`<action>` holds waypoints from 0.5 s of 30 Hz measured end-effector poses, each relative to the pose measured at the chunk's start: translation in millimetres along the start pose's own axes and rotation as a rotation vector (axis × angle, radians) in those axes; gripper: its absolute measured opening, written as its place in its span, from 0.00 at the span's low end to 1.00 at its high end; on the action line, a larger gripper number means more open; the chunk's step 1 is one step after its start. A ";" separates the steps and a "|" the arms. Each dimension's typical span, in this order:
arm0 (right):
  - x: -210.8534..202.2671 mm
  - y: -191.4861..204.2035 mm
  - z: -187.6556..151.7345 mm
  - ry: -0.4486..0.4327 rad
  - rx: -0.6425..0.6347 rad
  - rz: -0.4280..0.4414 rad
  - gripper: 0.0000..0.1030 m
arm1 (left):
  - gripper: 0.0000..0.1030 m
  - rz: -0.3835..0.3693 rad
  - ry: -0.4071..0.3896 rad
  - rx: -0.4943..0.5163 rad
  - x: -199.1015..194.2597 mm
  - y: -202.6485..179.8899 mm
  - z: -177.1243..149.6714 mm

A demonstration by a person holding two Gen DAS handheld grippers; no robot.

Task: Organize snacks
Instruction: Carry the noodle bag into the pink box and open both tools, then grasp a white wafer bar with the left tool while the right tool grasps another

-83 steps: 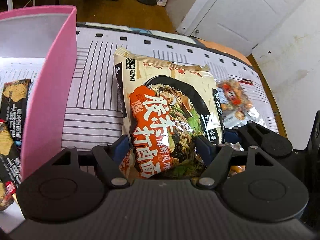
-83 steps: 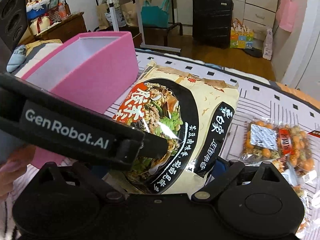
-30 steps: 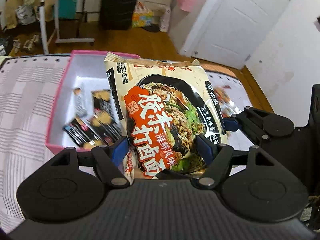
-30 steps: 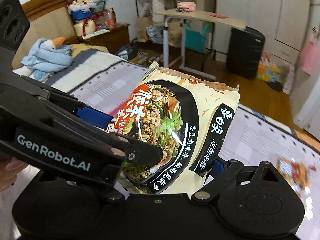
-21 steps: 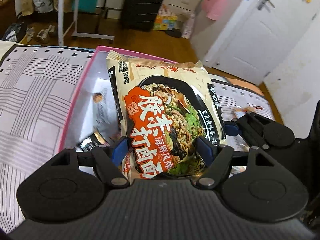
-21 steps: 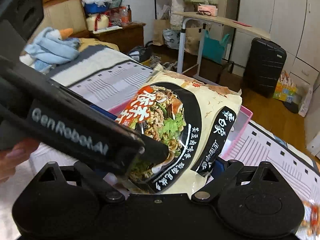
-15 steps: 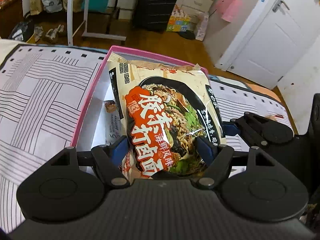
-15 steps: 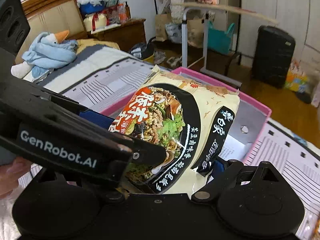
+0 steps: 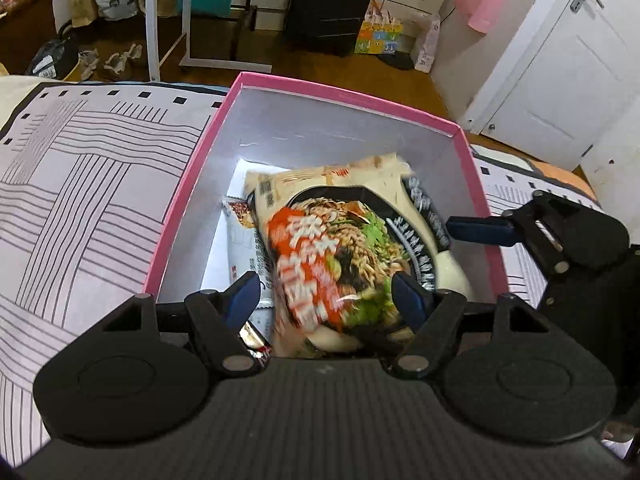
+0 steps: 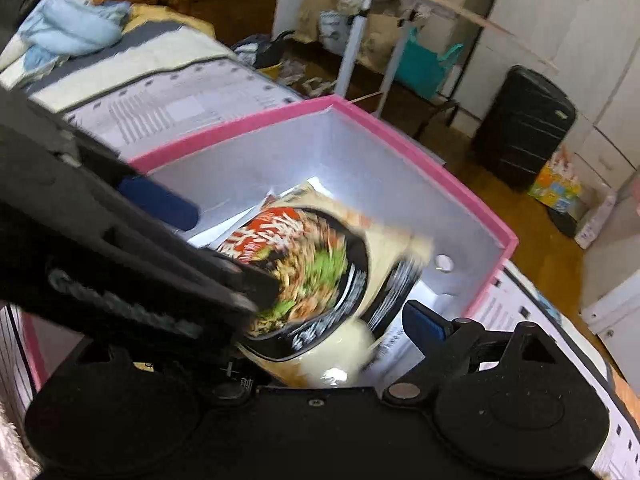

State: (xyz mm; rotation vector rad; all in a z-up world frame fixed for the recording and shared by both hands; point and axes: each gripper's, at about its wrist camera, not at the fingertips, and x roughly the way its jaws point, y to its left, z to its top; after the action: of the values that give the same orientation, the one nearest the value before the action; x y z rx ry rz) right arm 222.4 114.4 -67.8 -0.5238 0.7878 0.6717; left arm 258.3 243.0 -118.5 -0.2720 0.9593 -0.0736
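On patterned bedspread (image 9: 80, 184), pink box (image 9: 340, 94)

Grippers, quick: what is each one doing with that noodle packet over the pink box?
Left gripper: open; noodle packet between its fingers, left pad clear of it.
Right gripper: cannot tell; one finger is hidden.

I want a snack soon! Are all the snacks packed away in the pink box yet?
Nearly, perhaps. Done: a small snack packet already lies in the pink box. In hand: the noodle packet is inside the box by the left tool and right tool, blurred, apparently dropping free. Left: lifting both tools out. No loose snacks show outside the box, so I cannot tell if more wait.
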 end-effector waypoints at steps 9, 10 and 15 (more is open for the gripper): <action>-123.2 -35.0 -39.4 -0.153 0.079 0.040 0.93 | 0.67 0.000 -0.081 0.101 -77.2 -39.0 -12.2; -140.5 -41.0 -48.0 -0.175 0.085 0.027 0.93 | 0.67 0.001 -0.081 0.114 -86.4 -44.5 -14.5; -201.6 -75.7 -79.1 -0.260 0.172 -0.044 0.93 | 0.67 -0.020 -0.073 0.169 -123.6 -86.2 -19.1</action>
State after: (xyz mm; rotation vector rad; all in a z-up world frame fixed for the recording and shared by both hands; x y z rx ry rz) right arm 134.5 -58.1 55.3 -0.2896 0.5813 0.6105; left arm 176.7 178.7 -7.8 -0.1271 0.8723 -0.1615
